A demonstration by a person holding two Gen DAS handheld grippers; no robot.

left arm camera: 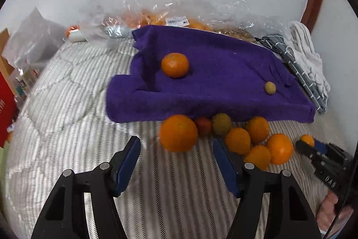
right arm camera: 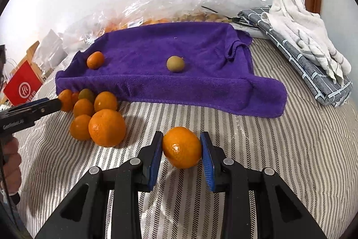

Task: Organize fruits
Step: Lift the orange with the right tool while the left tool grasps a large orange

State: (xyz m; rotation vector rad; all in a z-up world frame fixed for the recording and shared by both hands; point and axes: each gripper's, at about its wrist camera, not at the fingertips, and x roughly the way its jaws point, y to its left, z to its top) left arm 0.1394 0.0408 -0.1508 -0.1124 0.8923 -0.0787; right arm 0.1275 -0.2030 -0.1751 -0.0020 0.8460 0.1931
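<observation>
1. Looking past the purple towel [right arm camera: 170,64], I see a clear plastic bag [right arm camera: 179,1] whose orange contents are too crumpled over to count, and its white label [left arm camera: 176,21] is too small for me to read.
2. Part of the fruit pile [right arm camera: 96,113] is tucked under the towel's front edge, so I cannot tell how many pieces lie there.
3. My right gripper [right arm camera: 181,149] pinches an orange [right arm camera: 181,147] between its blue pads, over the striped bedcover [right arm camera: 279,160].
4. My left gripper [left arm camera: 176,156] stands spread with nothing between its fingers; a large orange [left arm camera: 178,133] sits just ahead of them.
5. One mandarin [left arm camera: 175,65] and a small greenish fruit [left arm camera: 270,88] lie well apart on the towel.
6. Lettering on the red box [right arm camera: 22,86] is a logo I cannot decipher.
</observation>
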